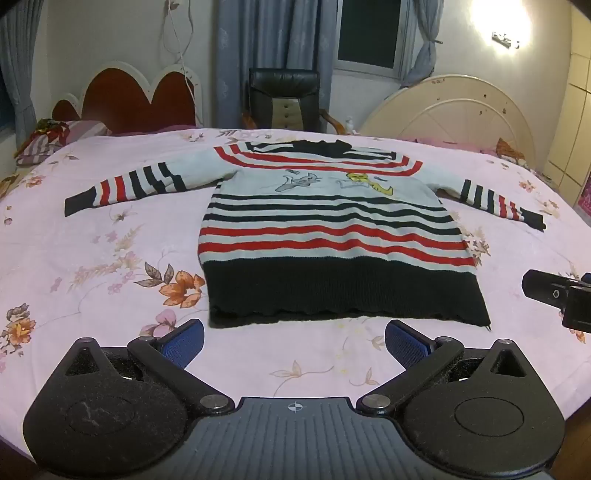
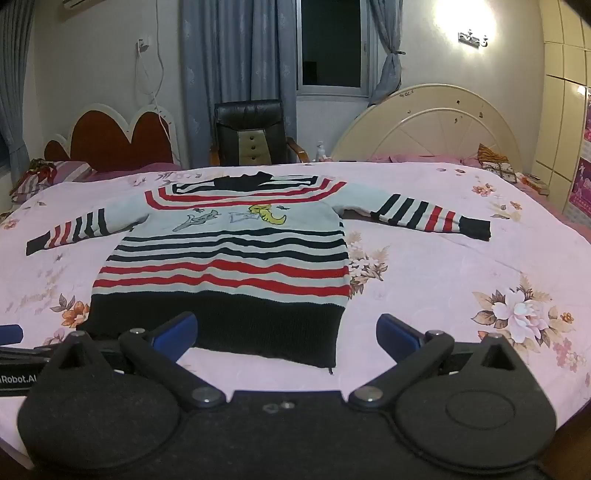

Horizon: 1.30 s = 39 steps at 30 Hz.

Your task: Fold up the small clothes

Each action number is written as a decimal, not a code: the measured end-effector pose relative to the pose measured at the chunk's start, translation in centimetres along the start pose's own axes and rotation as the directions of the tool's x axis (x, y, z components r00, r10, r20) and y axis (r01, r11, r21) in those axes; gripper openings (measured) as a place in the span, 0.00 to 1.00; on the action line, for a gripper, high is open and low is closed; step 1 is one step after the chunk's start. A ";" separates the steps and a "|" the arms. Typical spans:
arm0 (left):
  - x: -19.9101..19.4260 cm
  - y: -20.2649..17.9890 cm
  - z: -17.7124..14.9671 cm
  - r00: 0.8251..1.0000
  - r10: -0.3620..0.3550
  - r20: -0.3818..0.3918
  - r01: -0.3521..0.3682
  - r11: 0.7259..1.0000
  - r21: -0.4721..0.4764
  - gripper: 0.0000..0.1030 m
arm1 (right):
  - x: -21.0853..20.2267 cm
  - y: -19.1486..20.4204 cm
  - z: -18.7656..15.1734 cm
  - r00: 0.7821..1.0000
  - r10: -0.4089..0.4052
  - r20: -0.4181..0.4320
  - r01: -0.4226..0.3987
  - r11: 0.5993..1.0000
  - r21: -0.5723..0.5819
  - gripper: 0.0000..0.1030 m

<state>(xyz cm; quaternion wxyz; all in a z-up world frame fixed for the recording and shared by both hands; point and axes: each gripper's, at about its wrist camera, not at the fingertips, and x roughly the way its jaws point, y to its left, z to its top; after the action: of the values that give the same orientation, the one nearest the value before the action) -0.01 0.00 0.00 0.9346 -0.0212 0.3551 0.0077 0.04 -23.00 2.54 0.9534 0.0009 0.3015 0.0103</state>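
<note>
Beyond the bed (image 1: 92, 258): black office chair (image 1: 283, 98), scalloped red headboard (image 1: 140, 99), cream arched headboard (image 1: 454, 110), grey curtains (image 1: 236, 55), dark window (image 1: 369, 33). Centre of the floral pink sheet: striped knit sweater (image 1: 332, 229), flat, sleeves outspread, black hem nearest, cartoon figures on chest. Left gripper (image 1: 293, 341) and right gripper (image 2: 286, 334): jaws wide apart, empty, just short of the hem.

Bare pink floral bedsheet (image 1: 110, 258) lies open at nine and three o'clock of the spread striped sweater (image 1: 332, 236). Toward twelve o'clock, a black chair (image 1: 284, 98) and two headboards block passage beyond the bed.
</note>
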 end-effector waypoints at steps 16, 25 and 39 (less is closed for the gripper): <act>0.0 0.0 0.0 1.000 0.003 0.001 -0.003 1.000 0.001 1.00 | -0.1 0.0 0.1 1.000 0.002 -0.001 -0.002 1.000 0.001 0.99; -0.3 0.0 0.5 1.000 0.003 0.003 -0.003 1.000 0.003 1.00 | 0.0 0.1 0.0 1.000 0.002 -0.002 -0.002 1.000 0.001 0.99; -0.3 -0.1 0.7 1.000 0.006 0.009 -0.006 1.000 0.004 1.00 | -0.1 0.1 0.3 1.000 0.021 -0.005 -0.021 1.000 0.001 0.99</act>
<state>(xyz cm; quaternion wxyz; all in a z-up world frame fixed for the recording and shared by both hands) 0.26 -0.09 0.76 0.9362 -0.0180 0.3509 0.0099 0.11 -22.89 2.80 0.9526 0.0046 0.3037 0.0201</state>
